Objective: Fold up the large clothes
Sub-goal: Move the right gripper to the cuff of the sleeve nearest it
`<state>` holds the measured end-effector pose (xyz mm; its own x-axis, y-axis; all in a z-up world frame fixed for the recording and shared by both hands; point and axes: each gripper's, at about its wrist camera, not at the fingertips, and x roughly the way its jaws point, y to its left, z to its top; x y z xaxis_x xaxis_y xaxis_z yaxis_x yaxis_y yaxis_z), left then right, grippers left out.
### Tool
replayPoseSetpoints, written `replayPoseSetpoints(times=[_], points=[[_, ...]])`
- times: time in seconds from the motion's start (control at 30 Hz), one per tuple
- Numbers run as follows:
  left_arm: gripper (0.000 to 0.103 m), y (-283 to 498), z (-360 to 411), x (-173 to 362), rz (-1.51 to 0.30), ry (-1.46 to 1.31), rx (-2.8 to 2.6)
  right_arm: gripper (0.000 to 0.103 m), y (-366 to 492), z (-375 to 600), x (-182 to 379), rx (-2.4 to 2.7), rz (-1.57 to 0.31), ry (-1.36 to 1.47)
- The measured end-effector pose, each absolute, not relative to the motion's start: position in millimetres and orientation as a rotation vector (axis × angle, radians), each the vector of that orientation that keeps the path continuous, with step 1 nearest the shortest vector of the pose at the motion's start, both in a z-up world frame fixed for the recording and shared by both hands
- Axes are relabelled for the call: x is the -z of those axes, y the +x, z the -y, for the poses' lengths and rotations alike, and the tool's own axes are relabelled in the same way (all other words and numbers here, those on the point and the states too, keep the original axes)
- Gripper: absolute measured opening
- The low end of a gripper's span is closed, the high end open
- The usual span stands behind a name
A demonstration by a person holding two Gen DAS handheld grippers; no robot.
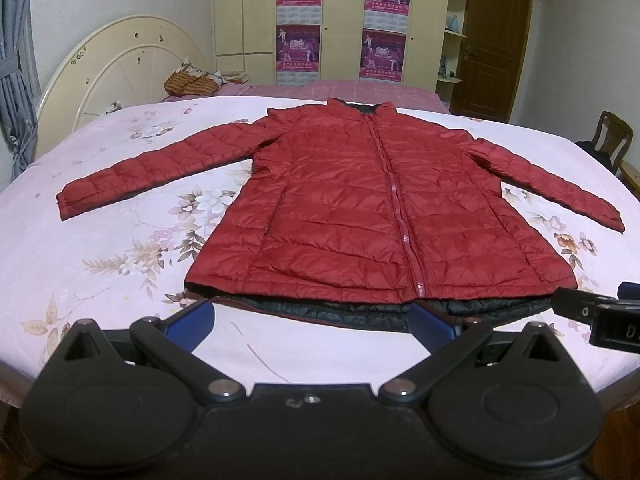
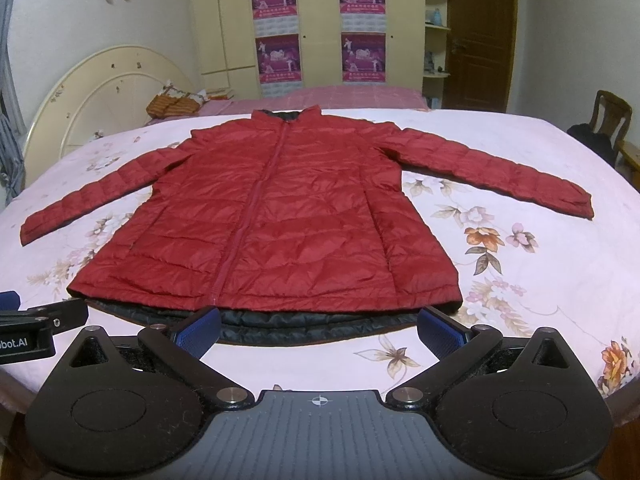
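A red quilted jacket point(image 1: 360, 208) point(image 2: 264, 216) lies flat and zipped on the bed, collar at the far side, both sleeves spread outward. Its black lining shows along the near hem point(image 1: 360, 312) point(image 2: 304, 324). My left gripper point(image 1: 310, 326) hovers open just short of the hem, left of the zipper's end, with nothing between its blue pads. My right gripper point(image 2: 320, 330) is open too, in front of the hem's right half, holding nothing. Each gripper's body shows at the edge of the other's view: the right gripper's body point(image 1: 600, 316), the left gripper's body point(image 2: 36, 328).
The bed wears a pink floral sheet point(image 1: 100, 248) point(image 2: 520, 280) with a cream headboard point(image 1: 120, 64) at the left. A folded cloth bundle point(image 1: 192, 82) sits at the far side. Wardrobes with posters point(image 1: 340, 20), a wooden door point(image 1: 496, 40) and a chair point(image 1: 610, 136) stand beyond.
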<state>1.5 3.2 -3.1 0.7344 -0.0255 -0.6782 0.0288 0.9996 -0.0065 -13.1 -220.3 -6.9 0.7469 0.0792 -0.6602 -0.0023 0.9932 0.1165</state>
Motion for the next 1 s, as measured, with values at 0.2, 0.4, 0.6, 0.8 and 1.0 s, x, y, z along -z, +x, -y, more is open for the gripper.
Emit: replayPoseSetpoints(times=[0.2,0.4,0.6,0.8,1.0], points=[[0.103,2,-2,3,-0.745,0.006,0.031,0.103,-13,220,7,-0.044,-0.727,0.111],[0.103,3,-4,3,-0.745,-0.015,0.032,0.103,-13,222,6,-0.037,-0.724,0.111],[0.103,19,-14,1,-0.738,-0.091,0.09,0.103,-7,230,3,-0.005,-0.709,0.114],[0.103,39,-7,-5,-0.706,-0.119,0.167,0.103,9,250,-5,0.053,-0.676,0.139],[0.103,65,8,-5,-0.708,-0.109,0.189,0.103,22,271,-13,0.113,-0.639,0.161]])
